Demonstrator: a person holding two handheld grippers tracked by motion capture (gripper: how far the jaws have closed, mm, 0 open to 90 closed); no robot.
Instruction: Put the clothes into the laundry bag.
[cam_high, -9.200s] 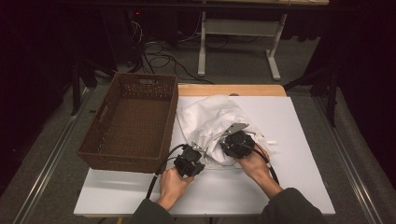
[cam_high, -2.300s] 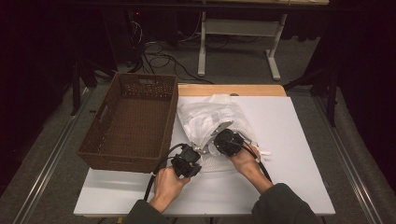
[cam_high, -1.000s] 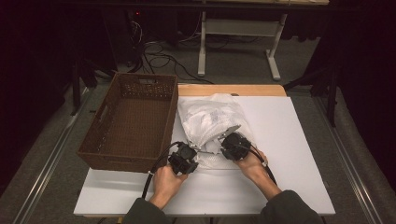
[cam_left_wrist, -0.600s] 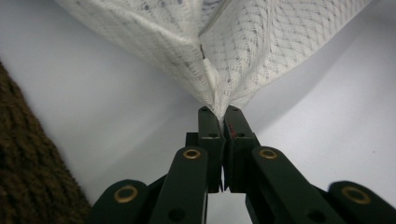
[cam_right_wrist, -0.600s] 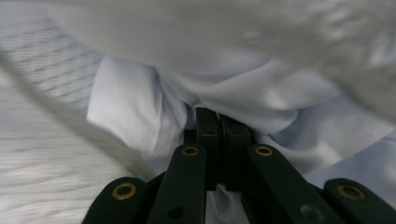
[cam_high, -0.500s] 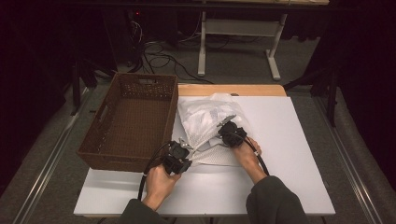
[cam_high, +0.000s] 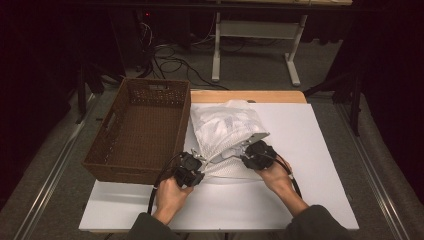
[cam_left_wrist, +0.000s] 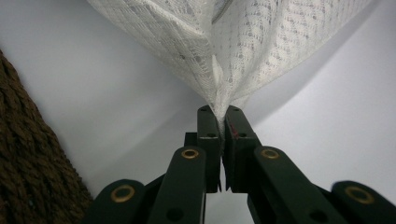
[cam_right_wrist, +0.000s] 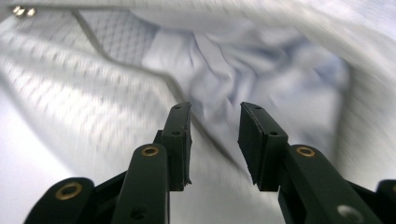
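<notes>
The left gripper (cam_left_wrist: 218, 122) is clamping a corner of the mesh bag (cam_high: 226, 131), which is lying ahead on the table (cam_high: 320, 150); the right gripper (cam_right_wrist: 214, 122), jaws parted, is entering the bag's near opening.

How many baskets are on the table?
1. The brown basket sits at the table's left side, beside the white mesh bag.

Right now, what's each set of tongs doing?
Left tongs: closed on a pinch of the white mesh bag.
Right tongs: open, pointing into the bag's mouth, gripping nothing.
</notes>
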